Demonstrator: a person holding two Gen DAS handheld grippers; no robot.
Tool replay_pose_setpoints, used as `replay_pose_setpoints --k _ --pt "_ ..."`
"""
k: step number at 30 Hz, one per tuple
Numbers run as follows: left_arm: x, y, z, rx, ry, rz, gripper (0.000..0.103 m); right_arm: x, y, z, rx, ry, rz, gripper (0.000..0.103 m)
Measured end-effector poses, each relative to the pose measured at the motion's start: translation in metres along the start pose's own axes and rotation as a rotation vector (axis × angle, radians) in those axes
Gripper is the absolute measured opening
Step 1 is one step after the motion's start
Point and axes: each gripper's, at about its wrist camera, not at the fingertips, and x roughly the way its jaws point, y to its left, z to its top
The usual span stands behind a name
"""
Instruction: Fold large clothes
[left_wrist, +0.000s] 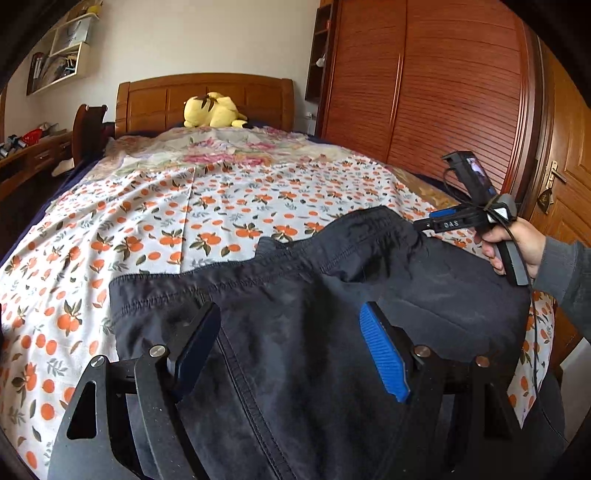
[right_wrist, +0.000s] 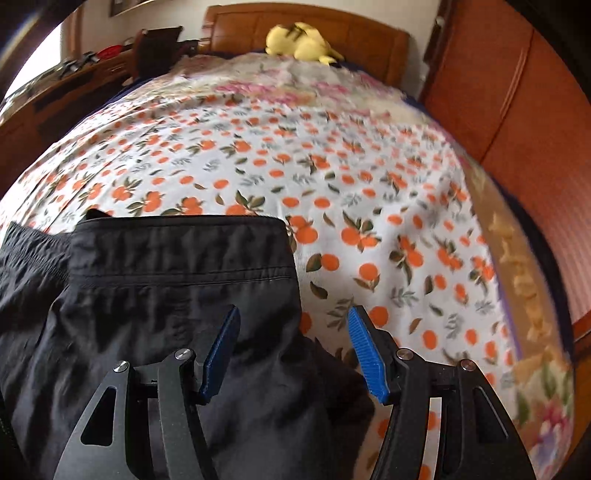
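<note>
A pair of black trousers (left_wrist: 303, 295) lies on the bed, waistband toward the headboard; it also shows in the right wrist view (right_wrist: 155, 280). My left gripper (left_wrist: 291, 317) is open, its blue-padded fingers spread just above the fabric near the waistband. My right gripper (right_wrist: 293, 325) is open above the trousers' right edge, its right finger over the sheet. In the left wrist view the right gripper (left_wrist: 424, 224) sits at the waistband's far right corner, held by a hand; whether it touches the cloth is unclear.
The bed sheet (left_wrist: 166, 206) has an orange-fruit print. A yellow plush toy (left_wrist: 212, 110) lies by the wooden headboard. A wooden wardrobe (left_wrist: 424, 85) stands along the right side, and a desk (left_wrist: 33, 155) with a chair on the left.
</note>
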Motion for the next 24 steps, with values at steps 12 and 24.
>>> replay_pose_setpoints --k 12,24 --pt "0.006 0.001 -0.007 0.0 0.033 -0.013 0.079 0.047 -0.001 0.024 0.005 0.067 0.125 0.013" --pt "-0.003 -0.001 -0.003 0.007 0.004 -0.007 0.079 0.025 -0.013 0.023 0.007 -0.015 -0.103 0.011"
